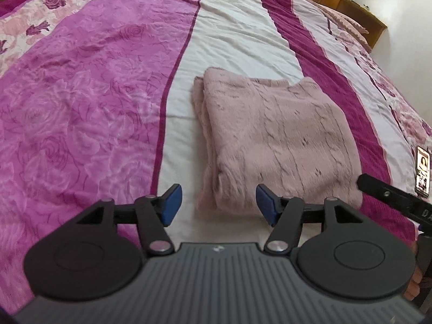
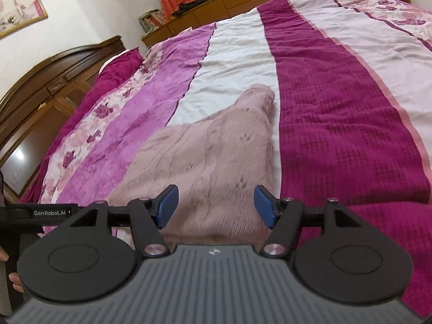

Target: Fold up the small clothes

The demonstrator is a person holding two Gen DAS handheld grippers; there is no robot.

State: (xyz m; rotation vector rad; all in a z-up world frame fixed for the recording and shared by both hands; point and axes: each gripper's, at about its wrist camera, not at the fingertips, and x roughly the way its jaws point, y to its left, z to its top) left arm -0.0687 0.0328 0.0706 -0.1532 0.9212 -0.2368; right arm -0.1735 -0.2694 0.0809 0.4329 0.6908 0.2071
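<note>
left gripper (image 1: 218, 205) wide, nothing between the blue pads (image 1: 170, 205), hanging just short of the near edge of the sweater (image 1: 272, 140). right gripper (image 2: 216, 206) wide too, empty, over the sweater's (image 2: 205, 167) near part. sweater pink, fuzzy, folded into a thick stack, lying on the white stripe of the bed (image 1: 81, 108), magenta stripe just beside it. phone (image 1: 422, 172) on the bed's far right edge. framed photo (image 2: 19, 2) on the wall.
</note>
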